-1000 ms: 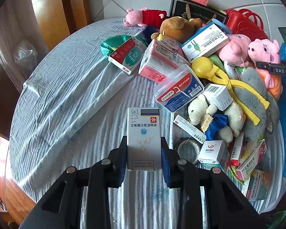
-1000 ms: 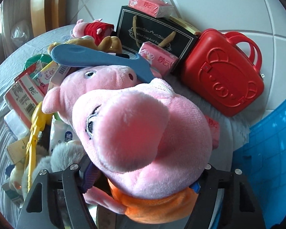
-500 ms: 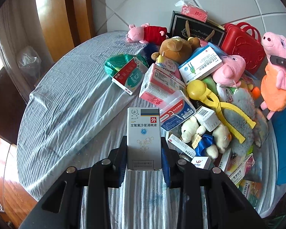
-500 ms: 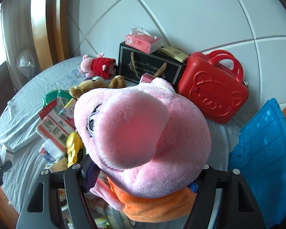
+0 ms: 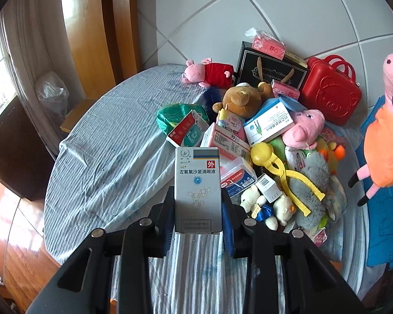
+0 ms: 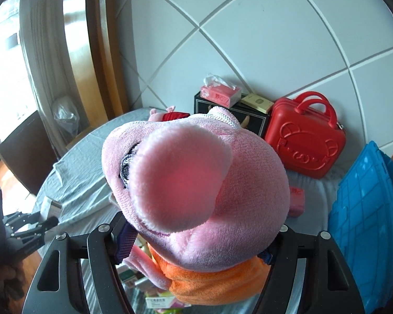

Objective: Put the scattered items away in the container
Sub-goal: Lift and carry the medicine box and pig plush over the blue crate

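Observation:
My left gripper (image 5: 197, 217) is shut on a grey eye-drop box (image 5: 197, 183) and holds it well above the cloth-covered round table (image 5: 104, 162). My right gripper (image 6: 196, 240) is shut on a pink pig plush in an orange dress (image 6: 194, 191), lifted high; the plush also shows in the left wrist view (image 5: 387, 146). A blue plastic crate (image 6: 366, 222) stands at the right. A pile of plush toys and boxes (image 5: 262, 144) lies on the table's right half.
A red toy suitcase (image 5: 330, 91) and a black gift bag (image 5: 269, 68) with a pink tissue pack (image 5: 268, 44) stand by the tiled wall. A yellow scoop (image 5: 283, 170) lies on the pile. Wooden door frame at the left.
Both grippers have risen away from the table with their loads. The pig plush has been lifted off the pile and hangs higher at the right.

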Tool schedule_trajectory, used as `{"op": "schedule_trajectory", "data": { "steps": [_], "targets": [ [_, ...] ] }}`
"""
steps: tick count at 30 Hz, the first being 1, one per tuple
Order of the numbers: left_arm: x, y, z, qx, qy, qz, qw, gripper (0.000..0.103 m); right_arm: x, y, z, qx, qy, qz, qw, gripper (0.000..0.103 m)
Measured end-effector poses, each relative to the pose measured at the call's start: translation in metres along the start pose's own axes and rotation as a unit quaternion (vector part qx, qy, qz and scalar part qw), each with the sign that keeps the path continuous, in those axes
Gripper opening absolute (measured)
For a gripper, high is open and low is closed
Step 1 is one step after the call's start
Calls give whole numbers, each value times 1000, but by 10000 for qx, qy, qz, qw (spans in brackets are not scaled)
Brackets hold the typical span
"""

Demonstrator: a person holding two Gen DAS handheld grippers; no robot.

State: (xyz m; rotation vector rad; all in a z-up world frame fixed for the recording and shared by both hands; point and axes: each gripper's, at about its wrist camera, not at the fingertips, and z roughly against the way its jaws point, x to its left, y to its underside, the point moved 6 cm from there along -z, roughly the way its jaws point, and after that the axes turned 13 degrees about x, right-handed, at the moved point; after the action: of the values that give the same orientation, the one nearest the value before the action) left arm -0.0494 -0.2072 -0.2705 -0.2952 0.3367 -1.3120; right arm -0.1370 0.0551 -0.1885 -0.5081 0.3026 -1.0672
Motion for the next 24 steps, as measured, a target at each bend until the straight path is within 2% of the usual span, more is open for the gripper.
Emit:
{"op": "schedule_trajectory", "data": {
  "steps": [6, 24],
  "targets": [
    [-4, -19, 38, -178, -11, 9, 9998, 30, 16, 3, 28, -103, -338, -92, 9993, 73],
    [-32, -50, 121, -707, -91, 68, 9974, 30, 37, 5, 111, -575, -824, -77, 9949, 73]
  ]
}}
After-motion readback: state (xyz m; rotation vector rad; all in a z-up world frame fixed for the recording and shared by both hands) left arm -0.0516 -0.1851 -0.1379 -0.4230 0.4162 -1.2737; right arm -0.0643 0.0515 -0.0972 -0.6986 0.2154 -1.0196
